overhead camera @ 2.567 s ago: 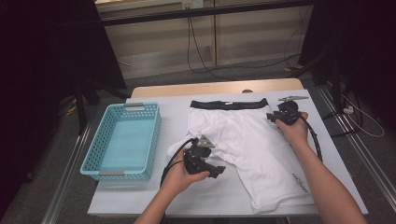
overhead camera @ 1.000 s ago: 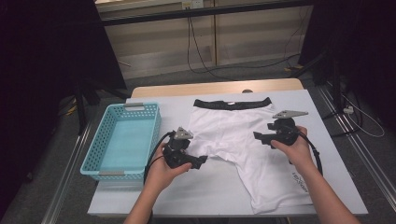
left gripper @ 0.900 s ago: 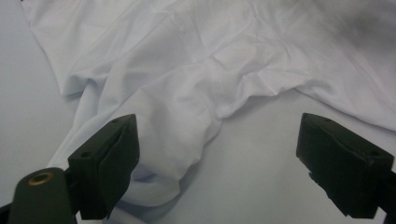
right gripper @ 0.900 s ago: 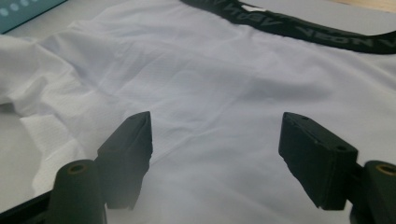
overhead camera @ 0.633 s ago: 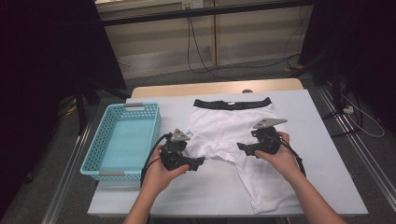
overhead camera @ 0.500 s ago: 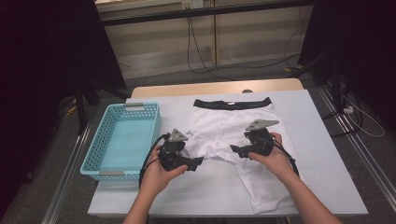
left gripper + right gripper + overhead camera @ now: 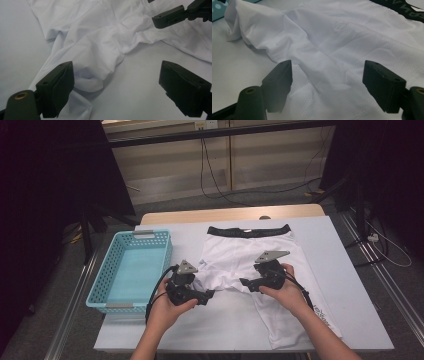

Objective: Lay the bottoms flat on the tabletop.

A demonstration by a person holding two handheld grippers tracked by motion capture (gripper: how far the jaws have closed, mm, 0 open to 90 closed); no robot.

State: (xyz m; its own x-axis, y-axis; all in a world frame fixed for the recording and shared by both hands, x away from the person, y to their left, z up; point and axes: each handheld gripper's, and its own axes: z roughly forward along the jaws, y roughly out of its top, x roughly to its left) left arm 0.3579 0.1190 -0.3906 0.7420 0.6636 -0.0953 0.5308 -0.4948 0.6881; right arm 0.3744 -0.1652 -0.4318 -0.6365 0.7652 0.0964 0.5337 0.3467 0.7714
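Note:
White shorts (image 7: 260, 265) with a black waistband (image 7: 249, 229) lie flat on the table, the left leg crumpled (image 7: 100, 50). My left gripper (image 7: 207, 295) rests at that crumpled leg, open, the bunched hem (image 7: 87, 83) lying by its left jaw. My right gripper (image 7: 245, 283) sits on the middle of the shorts and points left toward the other one. It is open and its jaws have just closed a little, with mesh fabric (image 7: 337, 50) lying flat beneath them, not pinched. The right gripper's jaw tip (image 7: 172, 16) appears in the left gripper view.
A light-blue plastic basket (image 7: 107, 290) stands at the table's left edge, near my left hand. Bare white tabletop (image 7: 345, 270) runs to the right of the shorts and along the front edge. Dark stands and cables surround the table.
My right gripper has moved left from the shorts' right edge to their middle. The shorts, skewed before, now lie square. The left gripper shifted slightly left, then held still.

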